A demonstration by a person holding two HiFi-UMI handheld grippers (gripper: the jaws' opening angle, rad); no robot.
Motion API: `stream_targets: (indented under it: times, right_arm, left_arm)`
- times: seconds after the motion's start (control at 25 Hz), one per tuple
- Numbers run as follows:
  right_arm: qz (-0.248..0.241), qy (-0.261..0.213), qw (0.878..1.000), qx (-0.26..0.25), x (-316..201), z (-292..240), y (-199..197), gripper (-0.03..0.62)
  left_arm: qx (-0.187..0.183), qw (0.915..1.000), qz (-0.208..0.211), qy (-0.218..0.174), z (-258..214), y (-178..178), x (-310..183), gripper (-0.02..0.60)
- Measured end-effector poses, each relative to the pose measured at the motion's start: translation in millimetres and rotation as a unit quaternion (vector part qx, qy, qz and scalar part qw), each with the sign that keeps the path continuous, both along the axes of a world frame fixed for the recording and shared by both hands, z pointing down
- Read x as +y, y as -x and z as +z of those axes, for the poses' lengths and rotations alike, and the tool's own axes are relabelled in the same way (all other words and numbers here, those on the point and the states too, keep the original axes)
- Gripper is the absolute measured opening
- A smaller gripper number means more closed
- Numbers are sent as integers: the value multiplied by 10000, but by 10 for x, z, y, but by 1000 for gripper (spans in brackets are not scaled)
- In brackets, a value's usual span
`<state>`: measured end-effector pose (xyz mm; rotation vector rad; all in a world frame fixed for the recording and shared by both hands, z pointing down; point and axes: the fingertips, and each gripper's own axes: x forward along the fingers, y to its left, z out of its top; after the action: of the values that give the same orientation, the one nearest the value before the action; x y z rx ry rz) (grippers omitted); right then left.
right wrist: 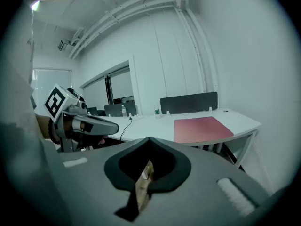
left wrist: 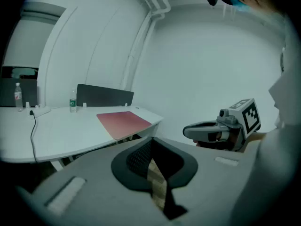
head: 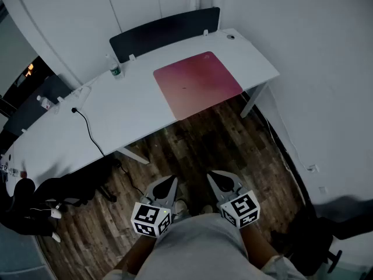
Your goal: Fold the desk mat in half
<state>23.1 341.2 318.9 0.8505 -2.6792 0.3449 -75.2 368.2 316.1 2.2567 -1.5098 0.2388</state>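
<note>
left gripper [head: 169,182], right gripper [head: 217,178]: my fingers pinched closed, empty
desk mat [head: 197,83] flat; white pipes [left wrist: 157,0] show only in my gripper views

Smooth matt desk mat [head: 197,84] on a smooth white table [head: 128,112] — wood-plank floor [head: 204,144].

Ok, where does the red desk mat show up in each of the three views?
Head view: the desk mat is upper centre, lying flat near the right end of the white desk.
Left gripper view: the desk mat is left of centre, at mid-height.
Right gripper view: the desk mat is right of centre.
Shared landmark: the dark divider panel standing just behind the mat.
</note>
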Motion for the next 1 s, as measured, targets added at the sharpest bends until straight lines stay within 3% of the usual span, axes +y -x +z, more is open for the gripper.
stream_targets:
  times: [0.28, 0.6, 0.76, 1.0]
  right_arm:
    - [0, 58, 10000, 22, 88, 37, 122, 3]
    - [28, 16, 9996, -283, 85, -66, 290, 6]
    - [-14, -155, 9997, -168, 147, -51, 408, 6]
    - [180, -8, 9993, -319, 187, 4, 435, 6]
  left_arm:
    - [11, 10000, 16, 36, 32, 132, 48, 18]
    - [181, 9998, 19, 4, 15, 288, 39, 18]
    - [181, 9998, 126, -26, 7, 382, 68, 18]
    - [314, 9989, 342, 32, 59, 471, 88, 18]
